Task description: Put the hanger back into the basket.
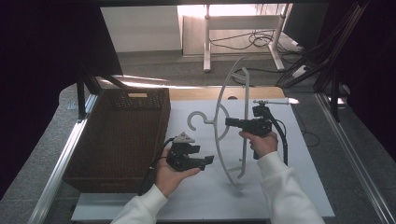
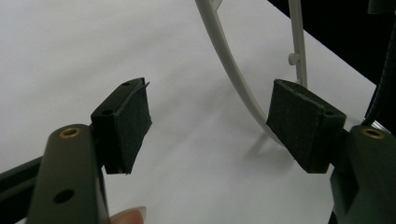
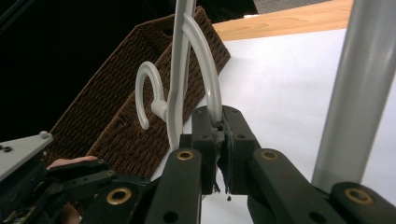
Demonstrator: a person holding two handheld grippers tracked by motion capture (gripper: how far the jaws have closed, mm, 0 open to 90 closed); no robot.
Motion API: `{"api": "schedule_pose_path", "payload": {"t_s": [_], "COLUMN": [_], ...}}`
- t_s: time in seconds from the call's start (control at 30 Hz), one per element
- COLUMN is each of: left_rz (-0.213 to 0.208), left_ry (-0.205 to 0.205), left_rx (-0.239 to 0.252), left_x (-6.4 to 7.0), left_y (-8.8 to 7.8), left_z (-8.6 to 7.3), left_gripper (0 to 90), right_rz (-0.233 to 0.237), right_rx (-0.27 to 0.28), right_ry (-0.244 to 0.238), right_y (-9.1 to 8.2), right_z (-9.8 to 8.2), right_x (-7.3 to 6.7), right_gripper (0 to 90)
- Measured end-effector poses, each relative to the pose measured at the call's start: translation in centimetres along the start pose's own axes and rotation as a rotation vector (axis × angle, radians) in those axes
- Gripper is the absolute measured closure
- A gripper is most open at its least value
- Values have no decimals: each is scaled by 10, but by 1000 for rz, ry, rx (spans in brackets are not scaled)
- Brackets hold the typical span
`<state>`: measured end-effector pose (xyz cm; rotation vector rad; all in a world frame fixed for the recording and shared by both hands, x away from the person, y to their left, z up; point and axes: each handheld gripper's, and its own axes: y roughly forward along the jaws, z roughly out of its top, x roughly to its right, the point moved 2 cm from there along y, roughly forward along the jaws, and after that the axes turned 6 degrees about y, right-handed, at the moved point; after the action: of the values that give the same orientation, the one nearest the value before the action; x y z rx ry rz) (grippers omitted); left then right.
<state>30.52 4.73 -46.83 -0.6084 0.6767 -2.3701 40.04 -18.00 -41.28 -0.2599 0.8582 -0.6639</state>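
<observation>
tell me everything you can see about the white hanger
The white hanger looks like smooth plastic: a curved hook, arched shoulders, a straight lower bar and small pegs. It stands on end, one tip on the white table sheet, hook pointing toward the wicker basket. The right tongs are shut on an inner loop near its neck. The left tongs are open beside its lower arm, not touching it.

High view overhead, far; gripper views close, all sharing hanger, white mat.

The left hand-held gripper lies level in an upturned palm, jaws apart. The right hand-held gripper is held level, jaws clamped together.
</observation>
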Motion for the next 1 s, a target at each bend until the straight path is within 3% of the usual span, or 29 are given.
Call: {"api": "schedule_pose_path", "payload": {"t_s": [0.3,0.5,0.6,0.7,1.0], "left_rz": [6,36,81,97,109], "left_ry": [-29,-43,-24,-30,-51], "left_rx": [20,27,28,42,56], "left_x": [-2,-3,-1,-2,-3], "left_y": [19,28,33,35,42], "left_z": [6,10,13,16,22], "left_gripper": [319,348,381,432,599], "right_rz": [6,8,11,16,23], "right_rx": [13,25,31,36,56], "right_ry": [4,9,12,16,37], "right_y": [1,3,4,4,5], "right_z": [-1,-2,-3,-3,-4], "right_x": [1,1,1,1,3], "right_gripper": [856,856,856,856,856]}}
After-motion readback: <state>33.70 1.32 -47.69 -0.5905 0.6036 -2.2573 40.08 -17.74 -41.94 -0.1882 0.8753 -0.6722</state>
